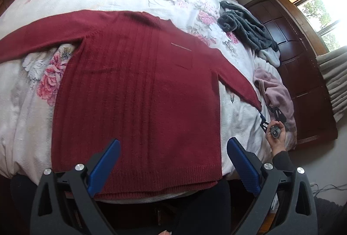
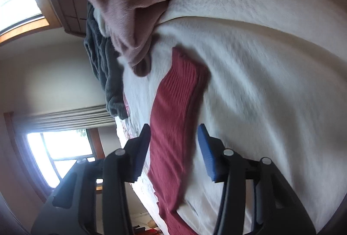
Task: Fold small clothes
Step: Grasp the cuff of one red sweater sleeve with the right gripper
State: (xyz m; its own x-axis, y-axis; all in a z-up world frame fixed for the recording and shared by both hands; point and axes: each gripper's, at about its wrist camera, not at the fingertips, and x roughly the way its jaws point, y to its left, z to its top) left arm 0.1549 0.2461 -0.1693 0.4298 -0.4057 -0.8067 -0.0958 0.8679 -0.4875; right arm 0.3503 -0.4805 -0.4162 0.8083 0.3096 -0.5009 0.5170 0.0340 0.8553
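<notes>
Sweater (image 1: 138, 92): laid flat on the bed (image 1: 26, 126), sleeves spread.
Left gripper (image 1: 173, 161): jaws released, held over the hem.
Right gripper (image 2: 173, 148): jaws released, straddling the sleeve cuff (image 2: 182, 74).

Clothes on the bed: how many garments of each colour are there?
Dark red ribbed knit sweater, spread flat: 1
Dark grey fleecy garment, crumpled: 1
Dusty pink soft garment, crumpled: 1
Pale blue-grey piece beside the grey one, possibly part of it: 1
Total: 4
</notes>
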